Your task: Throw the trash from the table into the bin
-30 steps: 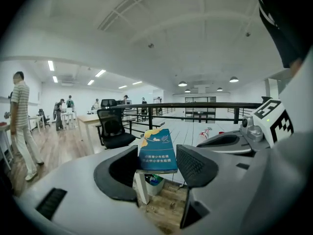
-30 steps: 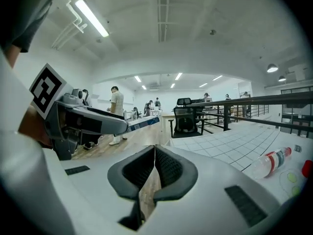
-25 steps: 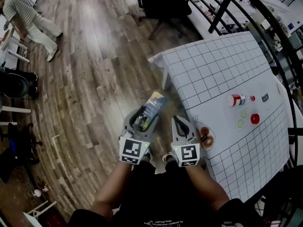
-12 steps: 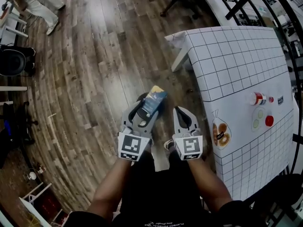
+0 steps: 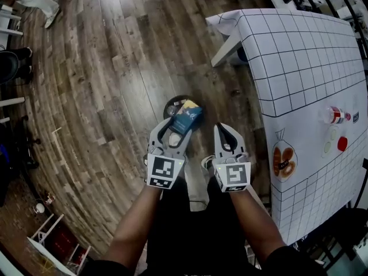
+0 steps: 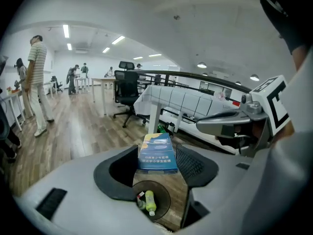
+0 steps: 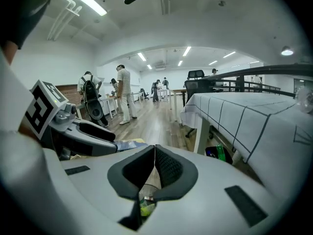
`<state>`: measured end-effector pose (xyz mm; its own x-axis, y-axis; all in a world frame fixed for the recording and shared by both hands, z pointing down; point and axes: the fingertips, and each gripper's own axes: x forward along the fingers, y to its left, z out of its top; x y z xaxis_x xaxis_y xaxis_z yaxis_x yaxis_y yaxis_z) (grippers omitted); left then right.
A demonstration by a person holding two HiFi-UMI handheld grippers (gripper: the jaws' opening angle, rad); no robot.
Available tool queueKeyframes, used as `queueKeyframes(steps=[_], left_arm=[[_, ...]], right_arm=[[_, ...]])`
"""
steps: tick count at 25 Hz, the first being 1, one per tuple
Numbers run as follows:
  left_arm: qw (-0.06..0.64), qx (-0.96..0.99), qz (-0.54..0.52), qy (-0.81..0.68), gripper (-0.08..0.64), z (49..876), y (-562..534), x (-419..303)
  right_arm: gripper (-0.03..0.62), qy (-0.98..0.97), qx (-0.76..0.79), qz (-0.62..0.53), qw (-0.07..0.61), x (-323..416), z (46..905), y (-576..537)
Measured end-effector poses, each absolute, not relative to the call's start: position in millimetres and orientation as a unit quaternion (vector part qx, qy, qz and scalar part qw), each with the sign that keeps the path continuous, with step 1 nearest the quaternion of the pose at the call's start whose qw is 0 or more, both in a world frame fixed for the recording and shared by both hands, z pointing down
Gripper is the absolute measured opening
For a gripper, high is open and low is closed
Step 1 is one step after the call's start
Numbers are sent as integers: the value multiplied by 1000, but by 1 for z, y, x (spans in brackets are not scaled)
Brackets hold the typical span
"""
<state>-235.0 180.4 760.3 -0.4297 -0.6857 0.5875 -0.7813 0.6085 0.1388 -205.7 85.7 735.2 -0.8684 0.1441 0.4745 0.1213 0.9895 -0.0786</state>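
Left gripper (image 5: 173, 133) pinches a blue packet (image 5: 187, 115) over the bin (image 5: 171, 103), bottle (image 6: 149, 201) already inside; right gripper (image 5: 224, 131) pressed together, empty. To its right, trash (image 5: 283, 160) remains on the table (image 5: 299, 50).

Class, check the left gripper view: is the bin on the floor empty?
No, a yellow-green bottle lies inside the bin, seen just below the blue box.

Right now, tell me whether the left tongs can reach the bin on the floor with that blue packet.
Probably yes: the left tongs hold the blue packet right over the open bin, nothing between.
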Motion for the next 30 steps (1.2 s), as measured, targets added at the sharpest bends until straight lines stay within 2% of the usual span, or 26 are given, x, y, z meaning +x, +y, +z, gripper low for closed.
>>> queueKeyframes(steps=[7,14,20,30], left_arm=[[351,412,82,-837,261,816,197,-230],[380,401,83,-830,255,833,202,-220],[370,404,85,-832,253,792,208,-205],[277,419,73,-861,229,671,192,-222]], right_arm=[[25,-969,-51,32,238,-206,769,92],[25,-967,-58,34,244,-201,764,97],[25,-969,-57,29,238,-194,731,92],[25,-980,-73,19,184,-205,640,100]])
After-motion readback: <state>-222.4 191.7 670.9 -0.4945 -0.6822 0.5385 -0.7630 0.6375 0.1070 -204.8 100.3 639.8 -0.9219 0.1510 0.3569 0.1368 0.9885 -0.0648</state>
